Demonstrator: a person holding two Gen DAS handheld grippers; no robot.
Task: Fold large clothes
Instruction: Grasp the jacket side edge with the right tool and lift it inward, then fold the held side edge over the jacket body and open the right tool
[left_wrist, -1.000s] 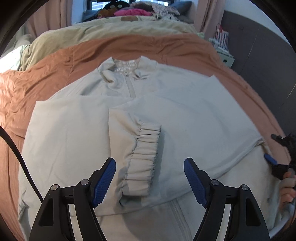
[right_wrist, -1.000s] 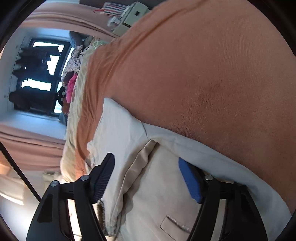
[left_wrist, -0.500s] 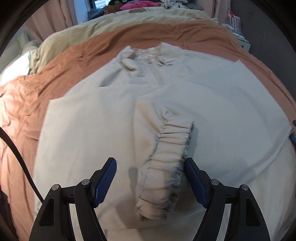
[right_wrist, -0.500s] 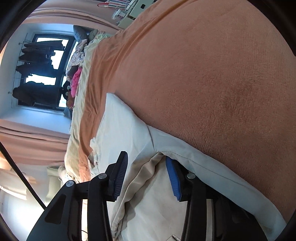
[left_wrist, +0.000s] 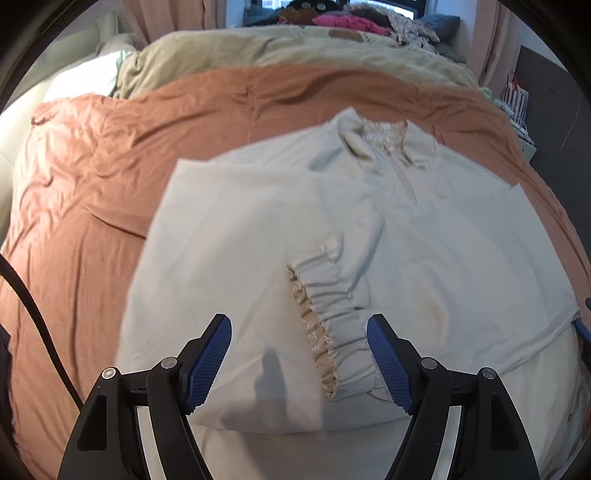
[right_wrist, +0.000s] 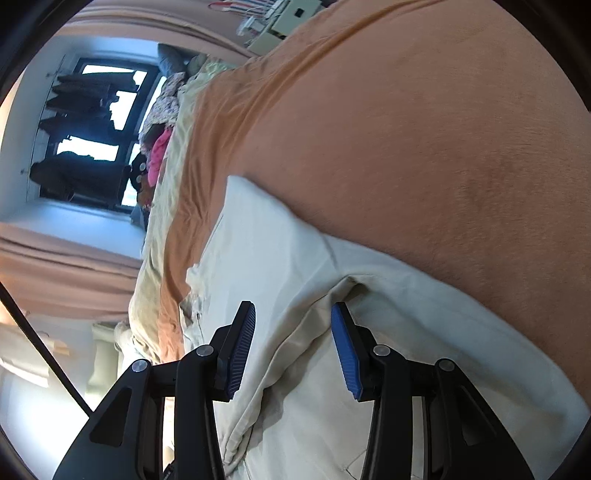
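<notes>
Fabric of pale jacket (left_wrist: 424, 258) lies smooth, its elastic cuff (left_wrist: 336, 325) ribbed.

The jacket (left_wrist: 443, 258) is pale grey-beige; its cuff (left_wrist: 332, 332) lining carries a tan lace-like pattern. The blanket (left_wrist: 110, 166) beneath is plain rust-orange. The duvet (left_wrist: 258, 48) beyond is olive-beige. Both tools (left_wrist: 299, 354) (right_wrist: 291, 347) are black with blue ribbed pads (left_wrist: 207, 365).
</notes>
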